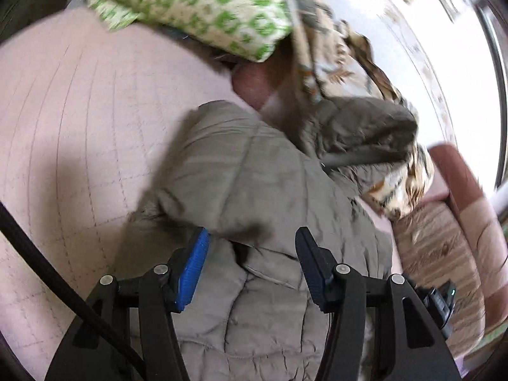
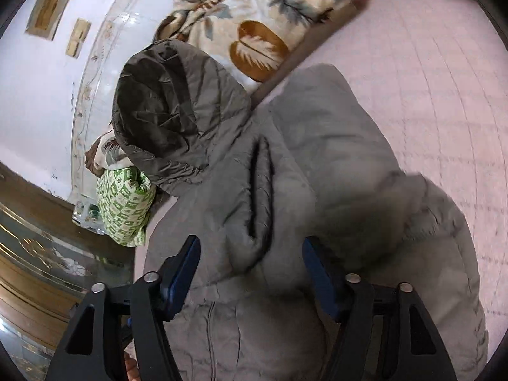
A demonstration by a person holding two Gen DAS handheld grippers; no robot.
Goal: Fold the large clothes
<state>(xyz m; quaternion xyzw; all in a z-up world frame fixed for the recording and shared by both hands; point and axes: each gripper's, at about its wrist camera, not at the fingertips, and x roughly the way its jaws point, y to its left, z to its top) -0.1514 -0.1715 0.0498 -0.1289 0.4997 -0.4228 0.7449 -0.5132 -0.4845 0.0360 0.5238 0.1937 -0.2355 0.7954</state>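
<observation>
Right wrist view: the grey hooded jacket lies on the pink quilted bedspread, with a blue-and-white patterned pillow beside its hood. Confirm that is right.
One detail is wrong. The pillow beside the hood is green-and-white patterned, not blue-and-white. The right wrist view shows it. The grey hooded jacket does lie on the pink quilted bedspread.

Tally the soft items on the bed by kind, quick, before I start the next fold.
Grey padded jacket: 1
Leaf-print blanket: 1
Green-and-white patterned pillow: 1
Total: 3, all on the pink quilted bed cover.
</observation>
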